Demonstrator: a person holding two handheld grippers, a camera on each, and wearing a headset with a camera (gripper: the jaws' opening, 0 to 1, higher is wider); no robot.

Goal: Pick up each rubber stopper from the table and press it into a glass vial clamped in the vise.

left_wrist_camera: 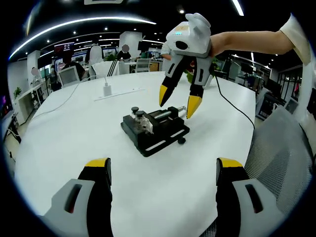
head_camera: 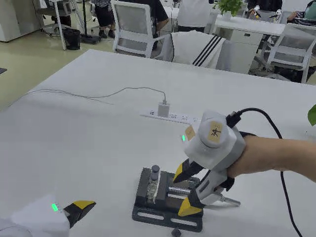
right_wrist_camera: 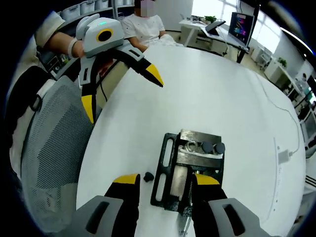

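Vise (right_wrist_camera: 180,170): black, on the white table (head_camera: 98,148); its long axis is the screw, with the handle end toward the right gripper's camera and the clamping jaws at the far end.
Vials (right_wrist_camera: 206,146): two stand upright side by side in the vise's jaws, long axes vertical, each with a dark cap on top. The glass itself is hard to make out.
Loose rubber stopper (right_wrist_camera: 147,176): lies on the table just beside the vise's slotted base, too small to tell which end is up.
Right gripper (head_camera: 183,191): hovers over the vise's screw, jaws apart and empty, tips angled down (a bare forearm (head_camera: 276,155) holds it).
Left gripper (left_wrist_camera: 163,165): well apart from the vise, aimed toward it, jaws spread wide with nothing between them.
Hidden or unclear: in the head view the right gripper covers part of the screw, and the left gripper is cut off at the bottom corner. A pale ring beside the capped vials cannot be identified.
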